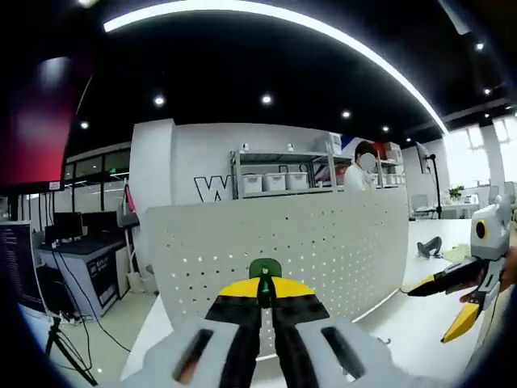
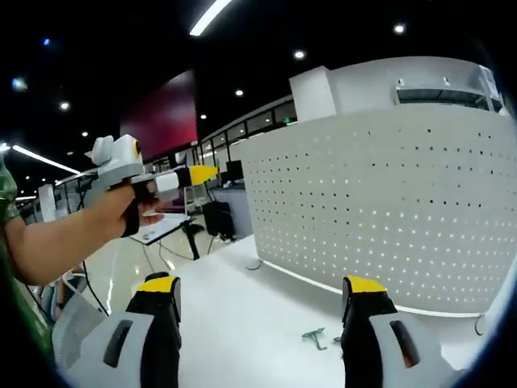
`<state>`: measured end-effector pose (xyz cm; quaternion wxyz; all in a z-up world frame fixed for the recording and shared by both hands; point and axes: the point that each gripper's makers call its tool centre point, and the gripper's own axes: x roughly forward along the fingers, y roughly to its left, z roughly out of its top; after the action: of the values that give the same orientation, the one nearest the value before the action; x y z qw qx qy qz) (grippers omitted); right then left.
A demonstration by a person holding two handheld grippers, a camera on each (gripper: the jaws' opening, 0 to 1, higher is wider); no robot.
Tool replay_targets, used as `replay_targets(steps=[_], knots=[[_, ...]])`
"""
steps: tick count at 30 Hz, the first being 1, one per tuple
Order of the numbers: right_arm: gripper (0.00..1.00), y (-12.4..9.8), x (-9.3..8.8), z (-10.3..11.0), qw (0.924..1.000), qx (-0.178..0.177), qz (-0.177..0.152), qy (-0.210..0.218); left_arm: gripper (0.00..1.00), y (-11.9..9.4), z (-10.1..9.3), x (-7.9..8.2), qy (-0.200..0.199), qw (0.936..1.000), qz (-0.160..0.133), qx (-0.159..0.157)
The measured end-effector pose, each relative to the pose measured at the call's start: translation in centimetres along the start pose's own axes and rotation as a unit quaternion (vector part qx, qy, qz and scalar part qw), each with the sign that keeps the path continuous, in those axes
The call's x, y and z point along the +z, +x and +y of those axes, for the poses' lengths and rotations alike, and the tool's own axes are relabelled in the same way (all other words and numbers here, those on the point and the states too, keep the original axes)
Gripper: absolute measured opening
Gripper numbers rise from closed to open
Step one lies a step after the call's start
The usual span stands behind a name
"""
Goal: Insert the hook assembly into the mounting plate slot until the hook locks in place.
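Left tongs [image 1: 264,293] raised, gripping green hook [image 1: 264,269], right tongs [image 2: 262,295] wide apart

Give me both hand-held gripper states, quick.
Left hand-held gripper: shut on the green hook.
Right hand-held gripper: open, holding nothing.

My white table [image 2: 242,315] carries the curved white perforated panel [image 2: 388,202] standing upright on it. A small green hook piece [image 2: 315,335] lies flat before the panel. Farther off, a dark object [image 1: 428,246], perhaps a tool, rests on the tabletop.
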<state>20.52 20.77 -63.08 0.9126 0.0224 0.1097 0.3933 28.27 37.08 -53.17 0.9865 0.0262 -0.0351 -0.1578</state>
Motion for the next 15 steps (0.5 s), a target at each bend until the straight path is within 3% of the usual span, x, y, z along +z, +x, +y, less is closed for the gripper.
replay_targets(steps=[15], knots=[[0.82,0.3,1.3,-0.4,0.9999,-0.002,-0.003,-0.015,0.04,3.3,4.4,3.0,0.008,0.9984,-0.04,0.04]])
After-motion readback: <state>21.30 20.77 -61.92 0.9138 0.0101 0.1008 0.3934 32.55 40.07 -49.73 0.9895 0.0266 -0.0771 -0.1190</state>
